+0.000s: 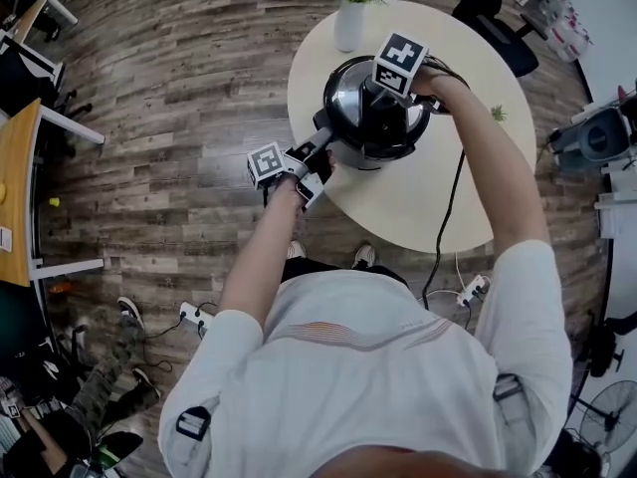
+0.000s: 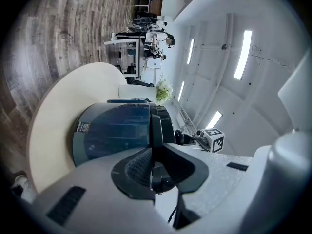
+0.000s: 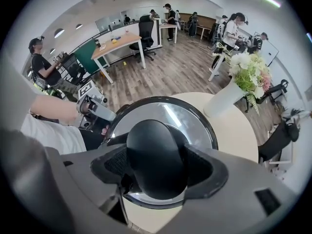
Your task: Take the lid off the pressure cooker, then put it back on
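Observation:
A black pressure cooker (image 1: 343,147) stands on a round cream table (image 1: 428,197), its shiny steel lid (image 1: 348,93) in place. My right gripper (image 1: 381,108) points straight down over the lid's middle. In the right gripper view my right gripper (image 3: 156,168) is shut on the lid's black knob (image 3: 155,155), pads against both its sides. My left gripper (image 1: 320,141) reaches in level from the left. In the left gripper view my left gripper (image 2: 156,172) is shut on the cooker's thin black side handle (image 2: 157,128), with the dark cooker body (image 2: 117,130) just beyond.
A white vase (image 1: 349,23) of flowers stands on the table just behind the cooker. The cooker's black cord (image 1: 445,217) runs off the table's front edge to a power strip (image 1: 471,289) on the wood floor. A dark chair (image 1: 498,8) and desks (image 1: 20,187) surround the table.

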A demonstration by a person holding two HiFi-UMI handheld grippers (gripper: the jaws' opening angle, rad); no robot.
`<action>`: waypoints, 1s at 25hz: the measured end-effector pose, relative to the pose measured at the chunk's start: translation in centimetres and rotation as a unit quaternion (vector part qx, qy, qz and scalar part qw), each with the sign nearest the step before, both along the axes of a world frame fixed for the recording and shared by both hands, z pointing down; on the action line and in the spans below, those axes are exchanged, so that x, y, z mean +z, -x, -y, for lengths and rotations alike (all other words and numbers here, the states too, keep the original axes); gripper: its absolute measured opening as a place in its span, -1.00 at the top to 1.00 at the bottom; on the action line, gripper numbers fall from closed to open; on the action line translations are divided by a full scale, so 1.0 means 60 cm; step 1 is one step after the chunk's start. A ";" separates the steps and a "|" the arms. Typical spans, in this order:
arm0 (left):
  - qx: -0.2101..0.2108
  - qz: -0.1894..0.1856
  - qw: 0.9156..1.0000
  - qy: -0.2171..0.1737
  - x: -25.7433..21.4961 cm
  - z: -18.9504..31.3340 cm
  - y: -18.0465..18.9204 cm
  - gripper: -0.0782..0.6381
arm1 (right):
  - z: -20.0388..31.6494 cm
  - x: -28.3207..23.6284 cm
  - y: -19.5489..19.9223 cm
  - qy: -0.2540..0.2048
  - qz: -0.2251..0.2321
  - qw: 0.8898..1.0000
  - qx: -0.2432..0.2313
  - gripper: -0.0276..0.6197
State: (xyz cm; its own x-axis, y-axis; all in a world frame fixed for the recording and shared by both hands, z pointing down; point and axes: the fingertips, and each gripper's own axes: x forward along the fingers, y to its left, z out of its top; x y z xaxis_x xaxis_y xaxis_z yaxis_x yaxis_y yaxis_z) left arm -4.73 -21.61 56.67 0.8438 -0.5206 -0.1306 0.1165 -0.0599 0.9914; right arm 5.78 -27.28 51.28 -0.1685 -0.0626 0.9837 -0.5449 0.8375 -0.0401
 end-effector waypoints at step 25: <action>0.013 0.008 1.000 -0.001 0.013 0.002 -0.001 0.61 | -0.047 -0.086 -0.044 -0.028 -0.001 0.999 -0.022 -0.05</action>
State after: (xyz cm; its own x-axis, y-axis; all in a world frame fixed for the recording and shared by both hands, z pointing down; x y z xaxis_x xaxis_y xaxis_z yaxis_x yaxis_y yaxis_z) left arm -4.70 -21.71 57.45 0.8588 -0.4986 -0.1177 0.1021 -0.0585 0.9930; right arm 8.42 -24.48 46.10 -0.1707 -0.1101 0.9791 -0.5072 0.8618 0.0085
